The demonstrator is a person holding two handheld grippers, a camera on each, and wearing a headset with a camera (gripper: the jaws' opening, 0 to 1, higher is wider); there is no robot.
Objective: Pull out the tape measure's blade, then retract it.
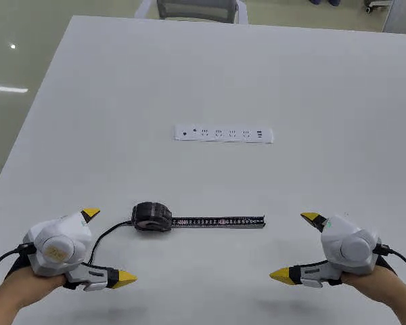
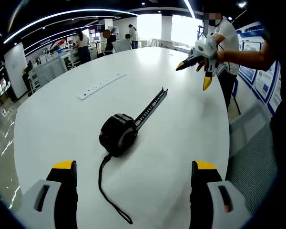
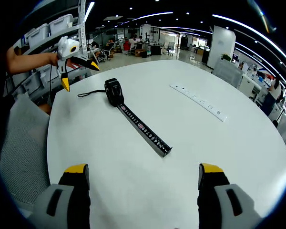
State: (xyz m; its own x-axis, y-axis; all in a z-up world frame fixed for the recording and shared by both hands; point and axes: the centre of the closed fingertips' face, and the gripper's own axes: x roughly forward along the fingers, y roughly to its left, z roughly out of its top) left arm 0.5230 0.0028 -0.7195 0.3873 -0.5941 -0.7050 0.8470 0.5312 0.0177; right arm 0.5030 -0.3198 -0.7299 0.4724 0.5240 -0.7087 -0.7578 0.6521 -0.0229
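Black tape measure (image 1: 152,217) lies toward the near edge of the table (image 1: 189,81), its blade (image 1: 220,221) drawn out rightward, parallel to that edge. Flanking it, the left gripper (image 1: 109,245) and right gripper (image 1: 295,246) are spread wide, holding nothing.

White table (image 1: 325,88); on it tape measure (image 1: 152,217), blade (image 1: 220,222) extended; power strip (image 1: 223,134).
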